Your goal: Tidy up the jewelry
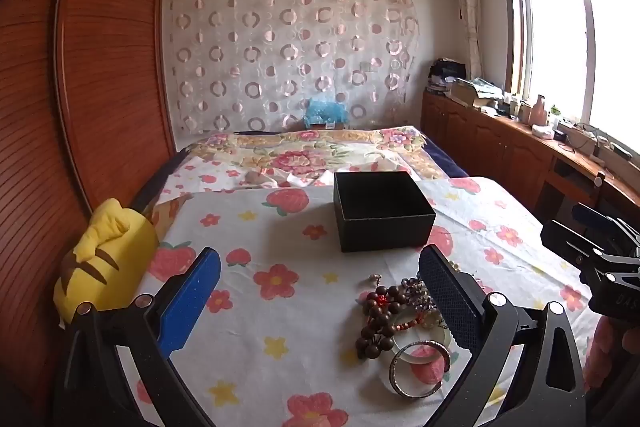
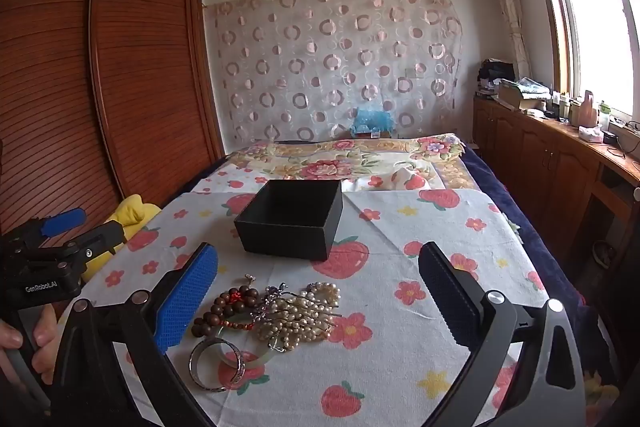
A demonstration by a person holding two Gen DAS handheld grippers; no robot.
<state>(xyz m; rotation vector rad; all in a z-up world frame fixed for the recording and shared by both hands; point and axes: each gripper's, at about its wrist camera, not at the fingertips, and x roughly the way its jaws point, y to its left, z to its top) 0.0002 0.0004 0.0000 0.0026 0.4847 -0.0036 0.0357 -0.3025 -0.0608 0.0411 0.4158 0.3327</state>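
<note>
1. Two tools are hovering with jaws spread wide, gripping nothing: left tool, right tool.
2. Tangled heap of jewelry is lying on the strawberry-print cloth over the bed: brown wooden bead bracelet, cream pearl strands, silver metal bangle.
3. Open black square cardboard box is sitting empty just beyond the heap.
4. Risk: strands are interlocking, so lifting one is likely dragging others; loose cloth may be bunching under a pinch.
</note>
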